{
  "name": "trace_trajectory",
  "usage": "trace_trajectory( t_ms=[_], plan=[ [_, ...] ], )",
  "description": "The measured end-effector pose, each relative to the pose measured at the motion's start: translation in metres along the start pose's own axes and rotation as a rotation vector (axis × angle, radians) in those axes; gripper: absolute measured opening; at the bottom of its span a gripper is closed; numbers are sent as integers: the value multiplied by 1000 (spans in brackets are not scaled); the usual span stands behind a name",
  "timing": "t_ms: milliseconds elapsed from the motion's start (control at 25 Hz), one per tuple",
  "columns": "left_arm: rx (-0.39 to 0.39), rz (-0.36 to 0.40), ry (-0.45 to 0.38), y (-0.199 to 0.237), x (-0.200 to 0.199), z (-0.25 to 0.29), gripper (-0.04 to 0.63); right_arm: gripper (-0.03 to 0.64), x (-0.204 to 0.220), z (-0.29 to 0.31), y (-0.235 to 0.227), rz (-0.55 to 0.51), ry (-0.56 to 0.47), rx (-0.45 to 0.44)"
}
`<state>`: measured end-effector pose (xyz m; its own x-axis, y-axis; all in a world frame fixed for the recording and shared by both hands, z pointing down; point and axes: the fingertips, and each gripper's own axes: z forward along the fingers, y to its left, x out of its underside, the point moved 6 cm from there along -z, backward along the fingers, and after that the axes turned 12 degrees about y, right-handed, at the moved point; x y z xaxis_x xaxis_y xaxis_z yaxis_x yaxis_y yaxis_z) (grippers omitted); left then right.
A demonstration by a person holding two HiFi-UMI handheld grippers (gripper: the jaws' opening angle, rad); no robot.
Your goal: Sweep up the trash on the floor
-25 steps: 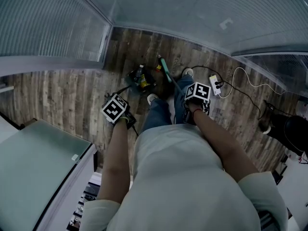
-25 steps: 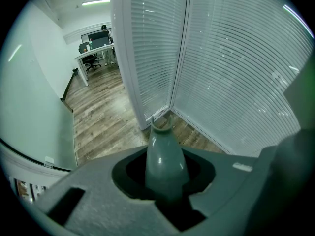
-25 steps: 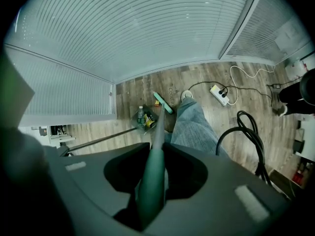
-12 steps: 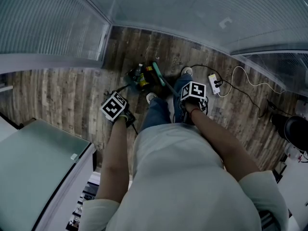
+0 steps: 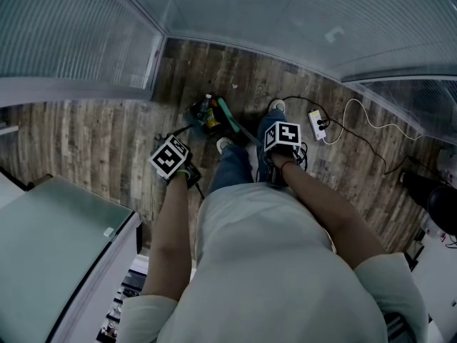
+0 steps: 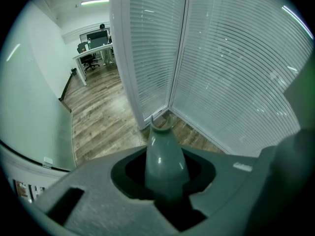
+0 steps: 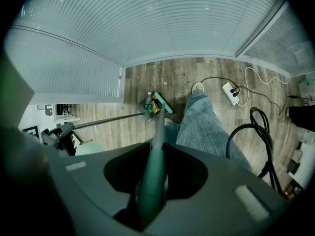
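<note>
Currently we clamp one green broom [image 7: 156, 136] in our right gripper [image 7: 150, 195], its handle pointing ahead and down from the jaws to one trash pile [image 7: 151, 104], our left gripper [image 6: 165, 186] pinching one dustpan handle [image 6: 165, 154].

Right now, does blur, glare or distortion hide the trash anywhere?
Head view: dim, curved at the edges, trash small and dark. Left gripper view: fisheye, glare streaks on the blinds, no trash. Right gripper view: fisheye, broom handle blurred up close, trash tiny.

The wood-plank floor [image 5: 86, 145] carries a small trash pile [image 5: 206, 114] near the glass corner, a green broom head [image 5: 226, 112] just beside it, and a white power strip [image 5: 316, 125].
</note>
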<state>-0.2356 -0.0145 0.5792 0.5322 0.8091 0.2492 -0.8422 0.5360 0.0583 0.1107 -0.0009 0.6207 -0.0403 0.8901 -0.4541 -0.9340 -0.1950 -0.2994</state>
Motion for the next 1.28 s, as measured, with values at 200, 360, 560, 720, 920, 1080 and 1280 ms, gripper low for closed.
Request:
trace_trajectory(
  t_ms=[200,360,560,720,920,1080,1280],
  plan=[
    [4,0,1,0,0,0,101,97,3,-2,7,-44,14,21],
    [6,2,0,-3,0,1,101,97,4,-2,11,-90,28,17],
    [10,0,2,-2,0,1,103,95,9,-6,17,-84,39,-14],
    [14,2,1,0,0,1,103,97,11,-13,15,-54,33,-41],
    [14,3,3,0,-1,1,104,97,10,-23,11,-33,17,-78],
    [15,3,3,-2,0,2,104,97,9,-34,7,-28,-1,-98],
    [17,1,6,-4,-2,3,106,97,4,-44,3,-5,-27,-122]
  ],
)
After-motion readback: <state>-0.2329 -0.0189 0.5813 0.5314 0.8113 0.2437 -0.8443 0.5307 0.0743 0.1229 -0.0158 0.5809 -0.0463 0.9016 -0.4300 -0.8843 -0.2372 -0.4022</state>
